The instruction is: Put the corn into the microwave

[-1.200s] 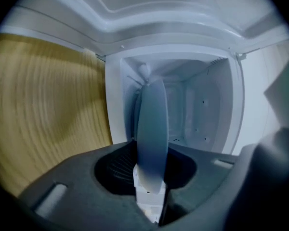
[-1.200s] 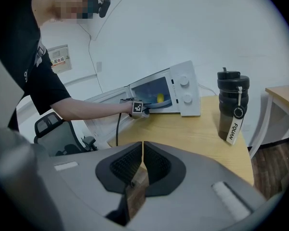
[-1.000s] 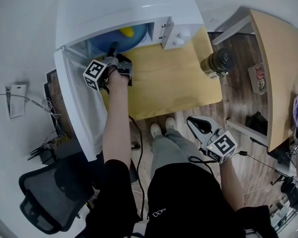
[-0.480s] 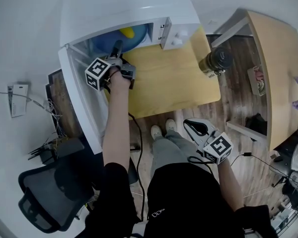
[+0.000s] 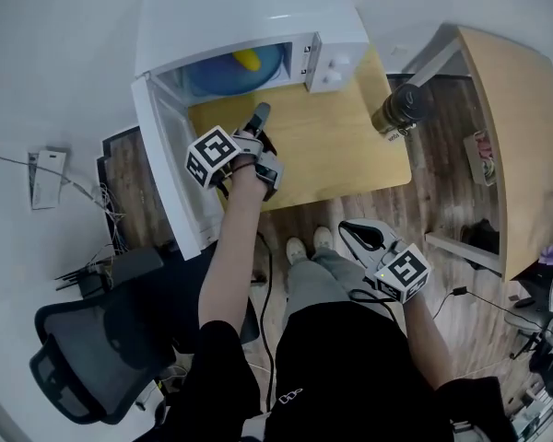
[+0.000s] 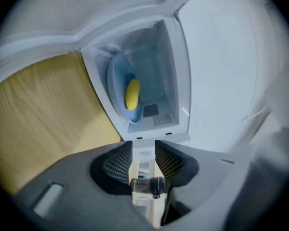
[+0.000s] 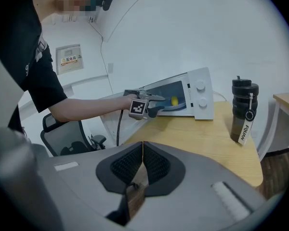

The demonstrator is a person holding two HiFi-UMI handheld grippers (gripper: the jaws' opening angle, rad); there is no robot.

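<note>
The left tongs (image 6: 143, 146) are empty: the pads stand narrowly apart, are closing, and have nothing between them. Note that they hang over the left part of the worktop (image 5: 336, 150), just in front of the open cavity and pointing into it. The right tongs (image 7: 142, 148) are closed pad to pad on nothing and sit low, off the front edge of the worktop beside your legs. The corn (image 6: 132, 94) lies on a blue plate (image 6: 113, 71) inside the microwave (image 5: 249, 12), which occupies the far left corner of the worktop; its door (image 5: 170, 168) hangs open past the left edge. A dark bottle (image 7: 243, 109) stands at the far right corner, well apart from the work. Judged from this layout, the placement is complete and only the door remains open. Should you need to reposition the corn, treat it as a short, light, stiff piece with a rounded body; it will probably roll on the plate if nudged from one side. Its surface looks smooth in these views, so expect some slip; whether it is real or a model cannot be determined. Take hold across the middle of its length, one pad on each curved flank, not at the tapered ends. Apply moderate pressure only. Keep the tongs clear of the plate rim and the cavity walls on entry.
</note>
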